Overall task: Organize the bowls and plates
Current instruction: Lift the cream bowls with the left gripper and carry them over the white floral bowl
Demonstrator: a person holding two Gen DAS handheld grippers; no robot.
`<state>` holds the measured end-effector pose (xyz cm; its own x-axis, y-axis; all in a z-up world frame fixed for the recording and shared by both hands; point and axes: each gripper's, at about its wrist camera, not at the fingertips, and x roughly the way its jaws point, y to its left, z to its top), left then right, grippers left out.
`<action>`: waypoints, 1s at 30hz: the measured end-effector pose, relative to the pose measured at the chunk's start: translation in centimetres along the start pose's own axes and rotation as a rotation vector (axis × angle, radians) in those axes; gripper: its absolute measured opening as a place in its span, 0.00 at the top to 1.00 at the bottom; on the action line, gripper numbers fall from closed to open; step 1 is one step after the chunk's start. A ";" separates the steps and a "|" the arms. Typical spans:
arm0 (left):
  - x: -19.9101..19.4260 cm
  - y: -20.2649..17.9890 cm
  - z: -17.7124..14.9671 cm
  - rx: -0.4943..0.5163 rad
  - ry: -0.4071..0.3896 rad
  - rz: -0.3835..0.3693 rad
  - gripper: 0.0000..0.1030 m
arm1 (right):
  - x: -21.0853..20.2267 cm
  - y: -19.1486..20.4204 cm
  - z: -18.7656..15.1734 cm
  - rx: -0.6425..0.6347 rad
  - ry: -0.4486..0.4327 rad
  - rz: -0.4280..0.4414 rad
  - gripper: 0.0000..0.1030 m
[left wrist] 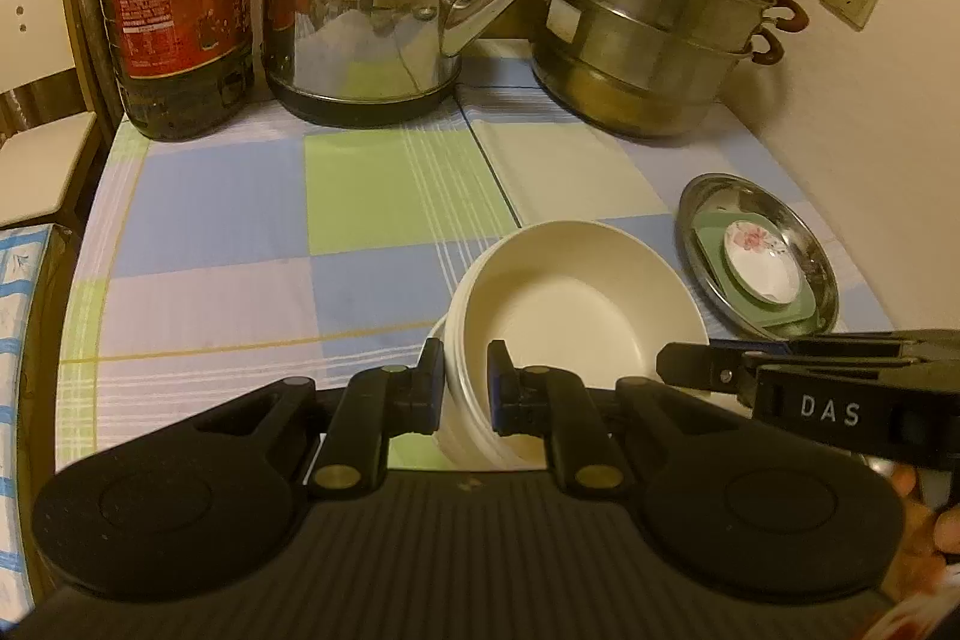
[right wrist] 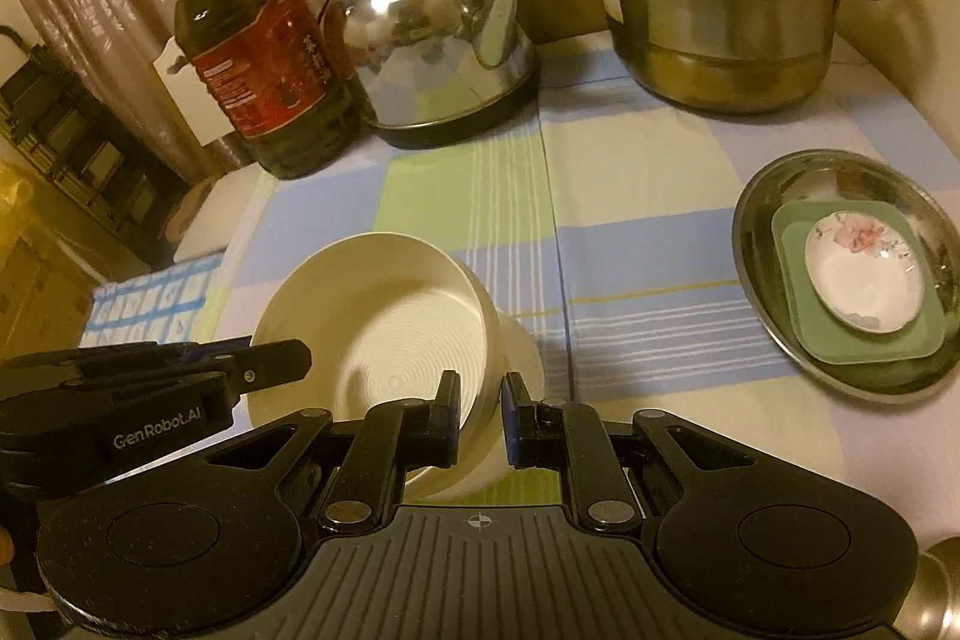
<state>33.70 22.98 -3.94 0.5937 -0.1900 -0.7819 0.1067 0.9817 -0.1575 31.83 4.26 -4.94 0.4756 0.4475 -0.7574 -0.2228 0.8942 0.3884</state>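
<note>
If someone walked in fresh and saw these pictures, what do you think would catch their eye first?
Most likely the cream bowl, tilted above the checked tablecloth, with the left gripper and right gripper each clamped on its rim from opposite sides. Next, the shiny kettle and stacked steamer pot at the back. Then, at the right edge, the steel plate holding a green dish and a flowered saucer.

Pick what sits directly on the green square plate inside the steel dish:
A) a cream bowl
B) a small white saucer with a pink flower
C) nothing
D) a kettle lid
B: the small white saucer with a pink flower lies on the green square plate, which rests in the steel dish.
</note>
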 end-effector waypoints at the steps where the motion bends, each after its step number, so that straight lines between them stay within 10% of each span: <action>1: 0.3 0.1 0.1 -0.005 0.005 -0.002 0.88 | 0.3 -0.2 0.1 0.005 0.004 0.001 0.85; 30: 4.4 0.7 -0.5 -0.049 0.119 0.019 0.88 | 4.5 -1.8 0.8 0.034 0.134 -0.021 0.85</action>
<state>35.97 22.78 -7.83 0.4965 -0.1744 -0.8503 0.0558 0.9840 -0.1693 35.02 4.69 -8.64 0.3618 0.4286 -0.8278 -0.1835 0.9034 0.3876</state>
